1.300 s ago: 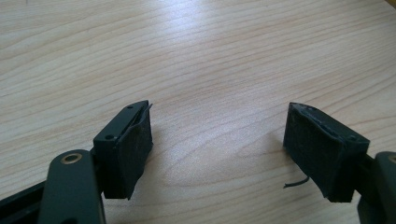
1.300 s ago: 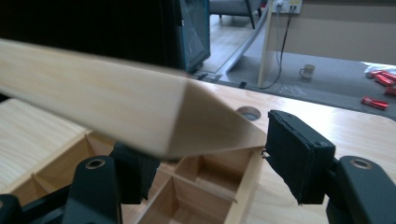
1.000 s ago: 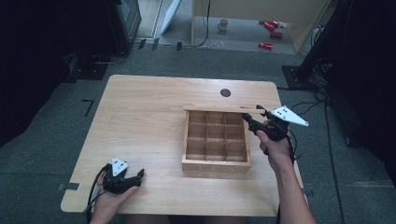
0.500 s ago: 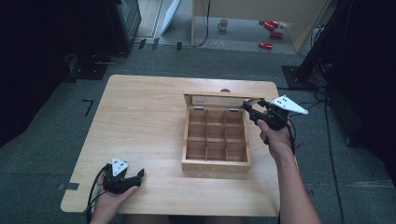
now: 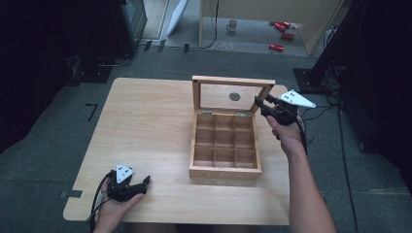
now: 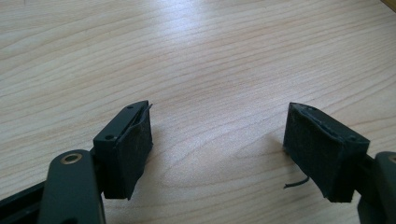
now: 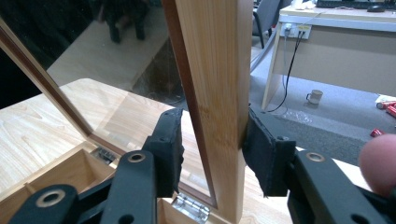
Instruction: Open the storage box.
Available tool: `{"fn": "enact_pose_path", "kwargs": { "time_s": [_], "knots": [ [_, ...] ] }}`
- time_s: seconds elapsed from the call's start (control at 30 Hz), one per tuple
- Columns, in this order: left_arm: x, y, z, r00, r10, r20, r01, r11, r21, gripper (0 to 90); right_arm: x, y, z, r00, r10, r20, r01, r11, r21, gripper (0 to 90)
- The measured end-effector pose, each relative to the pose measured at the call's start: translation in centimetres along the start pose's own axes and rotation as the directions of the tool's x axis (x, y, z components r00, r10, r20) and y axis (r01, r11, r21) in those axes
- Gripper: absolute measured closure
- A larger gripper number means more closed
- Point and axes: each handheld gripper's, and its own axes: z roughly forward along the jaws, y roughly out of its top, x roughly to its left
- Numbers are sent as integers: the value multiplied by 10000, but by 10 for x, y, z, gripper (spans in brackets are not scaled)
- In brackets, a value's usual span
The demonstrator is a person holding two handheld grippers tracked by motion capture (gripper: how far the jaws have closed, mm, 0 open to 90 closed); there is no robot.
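A wooden box (image 5: 224, 171) with a grid of small empty compartments sits right of the table's middle. Its glass-paned lid (image 5: 233, 80) stands upright at the back on its hinges. My right gripper (image 5: 260, 104) is at the lid's right edge, shut on the lid's wooden side rail (image 7: 217, 70); in the right gripper view the two black pads (image 7: 264, 154) squeeze that rail, right gripper (image 7: 212, 140). My left gripper (image 5: 143, 184) rests on the table near the front left corner. It is open with only bare wood between its pads, left gripper (image 6: 217, 140).
The light wooden table (image 5: 145, 126) has a dark round grommet (image 5: 234, 96) seen through the lid's glass. On the floor behind stand a mug (image 5: 233, 24) and red cans (image 5: 282, 30). Dark equipment flanks both sides of the table.
The lid has swung up from nearly flat on the box to upright. My right gripper rose and moved back with it. The left gripper stayed put.
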Motion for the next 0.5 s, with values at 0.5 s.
{"fn": "enact_pose_path", "kwargs": {
  "time_s": [0.5],
  "knots": [
    [0,0,0,10000,20,19,-20,10000,3,244,-18,9,27,9901,1076,899,-1084,9941,45,674]
  ]
}}
